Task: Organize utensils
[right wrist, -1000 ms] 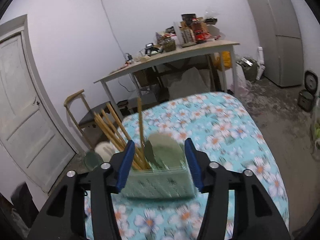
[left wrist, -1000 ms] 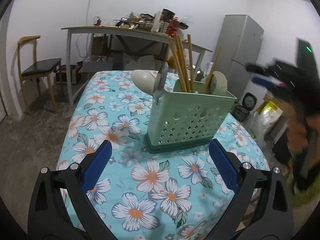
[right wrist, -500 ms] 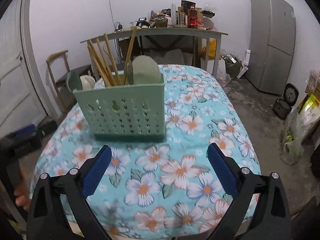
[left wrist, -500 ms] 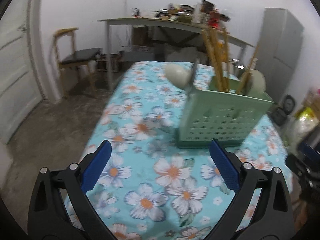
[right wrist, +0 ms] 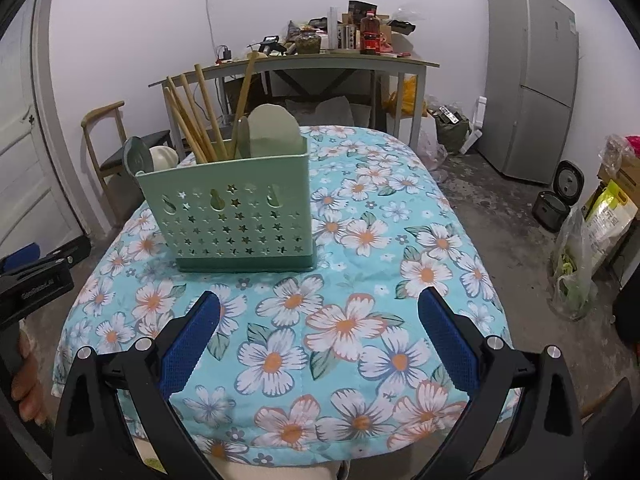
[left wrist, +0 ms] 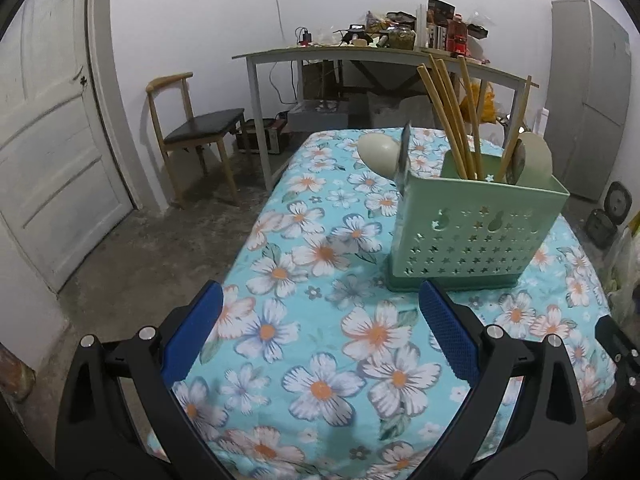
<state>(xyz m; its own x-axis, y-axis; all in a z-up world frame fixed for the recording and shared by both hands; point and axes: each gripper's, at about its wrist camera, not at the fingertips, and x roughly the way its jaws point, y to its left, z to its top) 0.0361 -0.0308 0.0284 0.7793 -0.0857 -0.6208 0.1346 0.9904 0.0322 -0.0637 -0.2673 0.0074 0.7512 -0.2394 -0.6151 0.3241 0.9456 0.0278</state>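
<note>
A pale green utensil caddy with star cut-outs stands upright on the floral tablecloth. It holds wooden chopsticks, a cream spoon and a green spatula. My left gripper is open and holds nothing, with the caddy ahead to its right. My right gripper is also open and holds nothing, with the caddy ahead to its left. Both hover over the near part of the table, apart from the caddy.
Behind the table stand a cluttered desk, a wooden chair, a white door and a grey fridge. Rice cookers and bags sit on the floor at the right.
The right gripper had its jaws around the caddy a second ago; it has opened wide and drawn back. The left view has swung left, so the caddy sits further right.
</note>
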